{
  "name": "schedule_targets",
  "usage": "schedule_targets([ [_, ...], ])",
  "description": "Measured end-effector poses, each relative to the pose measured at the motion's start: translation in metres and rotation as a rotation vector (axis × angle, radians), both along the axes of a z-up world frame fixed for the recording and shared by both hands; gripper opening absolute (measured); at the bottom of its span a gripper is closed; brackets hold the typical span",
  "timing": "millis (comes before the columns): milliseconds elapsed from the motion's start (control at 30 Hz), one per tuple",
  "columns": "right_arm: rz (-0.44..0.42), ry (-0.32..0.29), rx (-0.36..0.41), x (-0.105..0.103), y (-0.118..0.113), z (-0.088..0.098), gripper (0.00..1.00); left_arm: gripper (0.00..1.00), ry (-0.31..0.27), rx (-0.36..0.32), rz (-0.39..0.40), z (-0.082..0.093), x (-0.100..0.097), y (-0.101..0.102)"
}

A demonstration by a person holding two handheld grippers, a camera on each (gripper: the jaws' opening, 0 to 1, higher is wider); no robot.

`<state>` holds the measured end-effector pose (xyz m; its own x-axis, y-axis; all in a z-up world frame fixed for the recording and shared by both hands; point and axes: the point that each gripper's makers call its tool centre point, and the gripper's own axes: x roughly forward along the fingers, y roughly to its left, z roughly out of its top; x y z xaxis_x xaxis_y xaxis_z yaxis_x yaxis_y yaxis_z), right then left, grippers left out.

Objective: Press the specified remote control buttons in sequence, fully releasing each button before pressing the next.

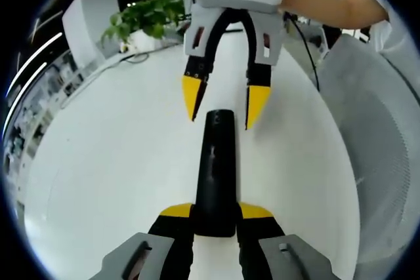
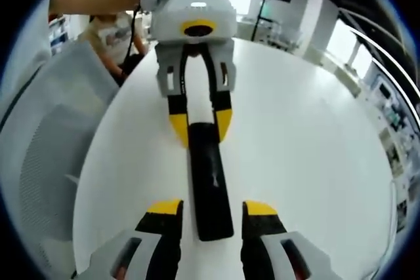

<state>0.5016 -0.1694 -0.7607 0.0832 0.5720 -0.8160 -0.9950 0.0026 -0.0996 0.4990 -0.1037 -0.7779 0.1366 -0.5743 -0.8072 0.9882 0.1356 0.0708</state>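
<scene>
Gripping the black remote (image 1: 214,175) at its 6 o'clock end, left tongs (image 1: 215,213) pinch it on the white table (image 1: 111,162); right tongs (image 2: 212,209) straddle its other end, jaws wide.

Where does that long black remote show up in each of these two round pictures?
Left gripper view: remote centre-bottom, near end between the left gripper jaws.
Right gripper view: remote centre, far end between those same jaws.
Shared landmark: the white table beneath it.
</scene>
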Motion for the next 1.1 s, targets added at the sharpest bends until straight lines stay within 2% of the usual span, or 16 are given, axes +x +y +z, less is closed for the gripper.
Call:
schedule_targets([
  [467, 0.006, 0.013, -0.031, 0.003, -0.010, -0.013, 0.30, 0.24, 0.005, -0.001, -0.004, 0.000, 0.000, 0.000],
  [1100, 0.024, 0.034, -0.050, 0.002, -0.012, -0.022, 0.24, 0.24, 0.003, -0.001, -0.005, -0.001, 0.000, 0.000],
])
